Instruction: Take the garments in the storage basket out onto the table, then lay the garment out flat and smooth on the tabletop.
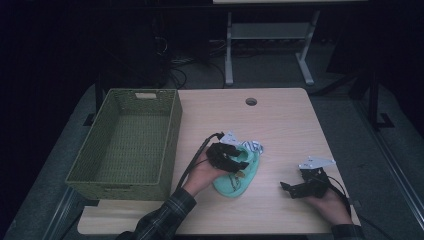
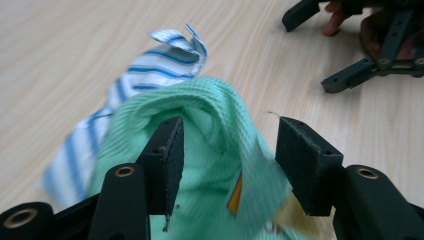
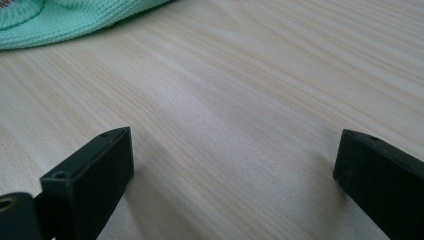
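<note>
Two cloths lie mid-desk [image 1: 280, 125]: one mint-green waffle-knit cloth [image 1: 239, 177], one blue-striped white cloth [image 1: 253, 146] at its one o'clock. Left gripper [image 2: 227, 150] stands open astride a green fold, pads not pressing; right gripper [image 1: 292, 189], at four o'clock, gapes empty. One woven green basket [image 1: 127, 142] sits at nine o'clock.

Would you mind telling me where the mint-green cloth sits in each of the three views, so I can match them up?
High view: the mint-green cloth lies on the table, low and centre, under the left gripper.
Left gripper view: lower centre, bunched between that gripper's open jaws.
Right gripper view: top left corner, beyond the open jaws.
Shared landmark: the light wooden table, on which the cloth lies in all three views.
</note>
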The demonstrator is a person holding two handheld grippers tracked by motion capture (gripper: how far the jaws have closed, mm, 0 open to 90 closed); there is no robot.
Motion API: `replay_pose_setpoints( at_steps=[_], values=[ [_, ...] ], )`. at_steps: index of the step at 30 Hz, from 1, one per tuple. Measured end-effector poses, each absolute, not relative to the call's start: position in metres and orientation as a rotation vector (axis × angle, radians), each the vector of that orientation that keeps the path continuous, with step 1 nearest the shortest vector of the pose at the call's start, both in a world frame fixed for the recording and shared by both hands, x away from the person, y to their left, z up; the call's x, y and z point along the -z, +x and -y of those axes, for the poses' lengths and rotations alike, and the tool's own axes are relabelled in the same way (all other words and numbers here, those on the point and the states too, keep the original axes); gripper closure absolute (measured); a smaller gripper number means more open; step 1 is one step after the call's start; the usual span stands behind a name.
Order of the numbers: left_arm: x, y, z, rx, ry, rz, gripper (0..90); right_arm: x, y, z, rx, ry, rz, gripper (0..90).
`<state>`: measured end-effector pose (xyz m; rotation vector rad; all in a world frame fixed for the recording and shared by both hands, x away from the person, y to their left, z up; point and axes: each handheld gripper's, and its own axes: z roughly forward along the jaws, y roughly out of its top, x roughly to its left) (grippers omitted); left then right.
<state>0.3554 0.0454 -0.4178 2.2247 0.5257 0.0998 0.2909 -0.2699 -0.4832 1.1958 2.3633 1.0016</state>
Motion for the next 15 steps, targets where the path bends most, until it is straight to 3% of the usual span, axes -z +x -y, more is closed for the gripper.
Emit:
replay_pose_setpoints(
  at_steps=[3, 15],
  values=[
    [0.413, 0.349, -0.061, -0.112, 2.210, -0.543, 46.7, 0.483, 0.291, 0.270, -1.002, 1.195, -2.365, 2.5],
    [0.436, 0.325, -0.099, -0.137, 2.315, -0.628, 74.4, 0.483, 0.291, 0.270, -1.003, 1.193, -2.365, 2.5]
  ],
)
